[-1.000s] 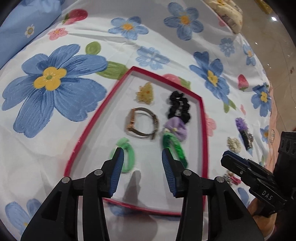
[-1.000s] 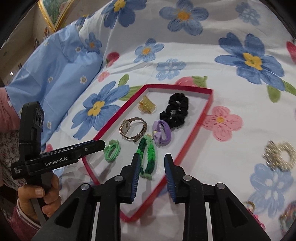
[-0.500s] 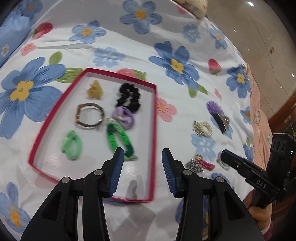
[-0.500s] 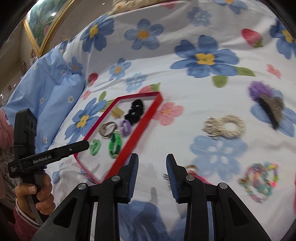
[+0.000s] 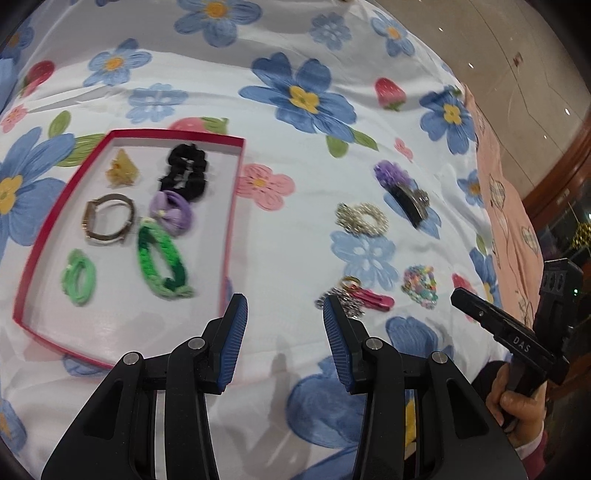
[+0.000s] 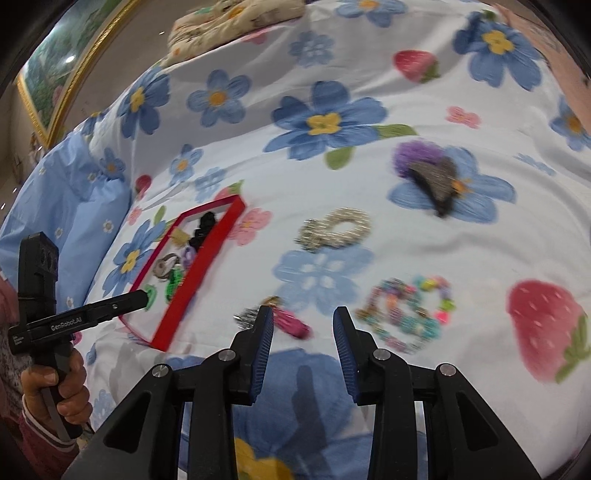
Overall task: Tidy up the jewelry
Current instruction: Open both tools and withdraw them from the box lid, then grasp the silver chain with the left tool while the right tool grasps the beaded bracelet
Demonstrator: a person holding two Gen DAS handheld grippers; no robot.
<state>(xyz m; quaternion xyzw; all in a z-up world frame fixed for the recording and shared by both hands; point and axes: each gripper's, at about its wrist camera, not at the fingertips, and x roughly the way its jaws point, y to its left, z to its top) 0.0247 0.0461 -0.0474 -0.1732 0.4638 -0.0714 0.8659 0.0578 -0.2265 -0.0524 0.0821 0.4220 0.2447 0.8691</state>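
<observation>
A red tray (image 5: 232, 206) (image 6: 207, 266) lies on the floral bedsheet and holds a black scrunchie (image 5: 184, 170), a watch (image 5: 107, 218), a purple tie (image 5: 171, 216), a yellow clip (image 5: 122, 170), a green braided band (image 5: 160, 264) and a light green tie (image 5: 78, 277). To its right on the sheet lie a pearl scrunchie (image 5: 362, 218) (image 6: 338, 228), a purple-and-black clip (image 5: 402, 188) (image 6: 432, 173), a beaded bracelet (image 5: 419, 284) (image 6: 406, 314) and a pink clip with silver chain (image 5: 354, 295) (image 6: 284, 321). My left gripper (image 5: 284, 314) is open and empty. My right gripper (image 6: 303, 325) is open and empty above the pink clip.
A blue pillow (image 6: 62, 199) lies left of the tray. A patterned cushion (image 6: 236, 18) sits at the far end of the bed. The bed's right edge drops to a tiled floor (image 5: 517, 44).
Both grippers have swung right, away from the tray toward the loose pieces on the sheet. Both stayed empty, and the right one has opened wider.
</observation>
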